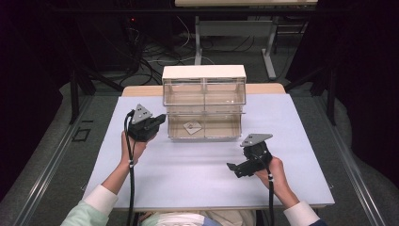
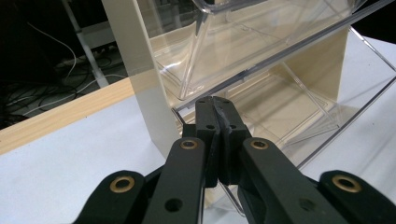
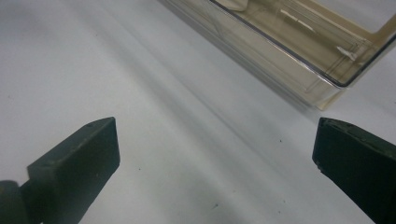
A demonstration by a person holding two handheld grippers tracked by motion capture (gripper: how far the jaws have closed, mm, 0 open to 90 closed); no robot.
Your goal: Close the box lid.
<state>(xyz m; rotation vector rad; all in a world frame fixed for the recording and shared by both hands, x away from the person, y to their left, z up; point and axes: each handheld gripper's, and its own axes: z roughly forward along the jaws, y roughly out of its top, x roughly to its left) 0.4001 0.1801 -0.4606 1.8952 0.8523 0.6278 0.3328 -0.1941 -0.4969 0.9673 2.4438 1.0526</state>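
The left gripper (image 1: 157,121), jaws pressed together on nothing, sits just beside the pulled-out clear drawer (image 1: 205,127), seemingly touching its near-left corner, while the wide-open right gripper (image 1: 235,168) hangs farther off.

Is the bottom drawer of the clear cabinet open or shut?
Open: the bottom drawer juts forward of the cabinet, a small packet lying inside.

Black gripper (image 1: 160,120) — brass-ringed screws

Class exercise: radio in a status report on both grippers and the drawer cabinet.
Left gripper jaws shut, at the open lower drawer, left corner. Right gripper jaws open, empty, above the table. Small packet in drawer.
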